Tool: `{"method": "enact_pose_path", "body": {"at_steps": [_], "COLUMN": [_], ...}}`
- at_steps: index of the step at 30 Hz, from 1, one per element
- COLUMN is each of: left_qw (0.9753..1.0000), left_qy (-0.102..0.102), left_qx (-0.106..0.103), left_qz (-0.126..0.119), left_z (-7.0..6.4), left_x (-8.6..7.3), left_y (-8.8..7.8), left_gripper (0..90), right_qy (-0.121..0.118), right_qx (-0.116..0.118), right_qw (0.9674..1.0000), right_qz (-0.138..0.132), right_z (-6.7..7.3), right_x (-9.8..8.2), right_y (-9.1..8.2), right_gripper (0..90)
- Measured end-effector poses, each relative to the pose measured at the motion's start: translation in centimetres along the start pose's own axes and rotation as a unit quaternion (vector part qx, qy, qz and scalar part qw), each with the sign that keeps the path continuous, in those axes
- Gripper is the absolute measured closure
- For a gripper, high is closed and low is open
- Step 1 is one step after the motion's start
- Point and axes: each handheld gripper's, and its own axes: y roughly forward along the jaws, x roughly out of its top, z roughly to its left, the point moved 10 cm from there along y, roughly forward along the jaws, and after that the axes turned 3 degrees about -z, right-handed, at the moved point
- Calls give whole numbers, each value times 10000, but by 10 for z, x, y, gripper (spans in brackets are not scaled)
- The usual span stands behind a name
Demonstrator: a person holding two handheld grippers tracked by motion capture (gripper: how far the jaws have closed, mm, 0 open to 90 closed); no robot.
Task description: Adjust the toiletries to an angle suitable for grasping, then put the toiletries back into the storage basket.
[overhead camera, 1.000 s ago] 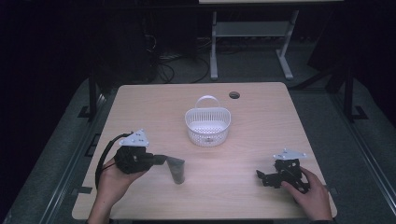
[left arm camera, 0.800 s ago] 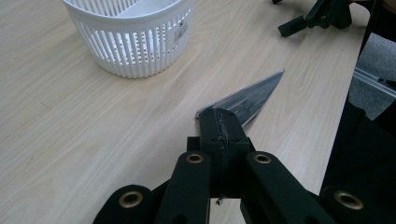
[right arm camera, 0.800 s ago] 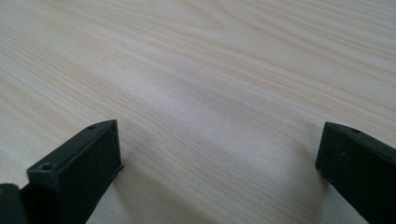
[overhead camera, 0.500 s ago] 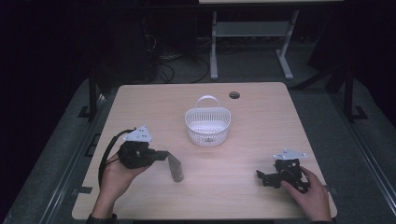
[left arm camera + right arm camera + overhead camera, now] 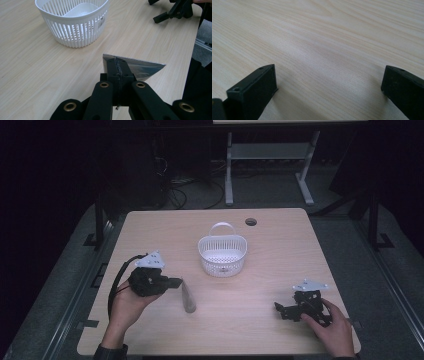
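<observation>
Dark room seen around pale wooden table (image 5: 280, 330). Left gripper (image 5: 176, 282) clamped shut on silver pouch (image 5: 188, 297), held at table's left. White basket (image 5: 222, 254) set mid-table. Right gripper (image 5: 279, 308) rested at right, jaws wide apart.

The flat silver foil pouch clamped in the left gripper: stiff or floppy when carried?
The flat silver foil pouch probably holds its shape: it juts past the shut left gripper without drooping. It looks thin, so likely light. Its glossy film may slip.
</observation>
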Motion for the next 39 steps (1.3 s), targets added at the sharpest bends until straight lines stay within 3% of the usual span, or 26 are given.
{"method": "enact_pose_path", "body": {"at_steps": [5,11,12,18,24,39], "left_qw": [10000,10000,10000,9999,9999,9995], "left_qy": [7,-25,-31,-48,-26,127], "left_qx": [-32,7,-11,27,35,-42], "left_qz": [0,31,39,84,123,272], "left_z": [1,2,2,1,-3,-11], "left_x": [-4,-9,-9,-12,-10,-1], "left_y": [-5,-10,-11,-13,-11,1], "left_gripper": [887,662,662,335,178,126], "right_qy": [3,6,7,6,6,9], "right_qx": [4,-1,-2,-1,-2,5], "right_qw": [10000,10000,10000,10000,10000,10000], "right_qz": [0,-1,-1,-1,-1,-1], "right_z": [0,0,0,0,0,0], "right_x": [0,0,0,0,0,0], "right_y": [0,0,0,0,0,0], "right_gripper": [0,0,0,0,0,0]}}
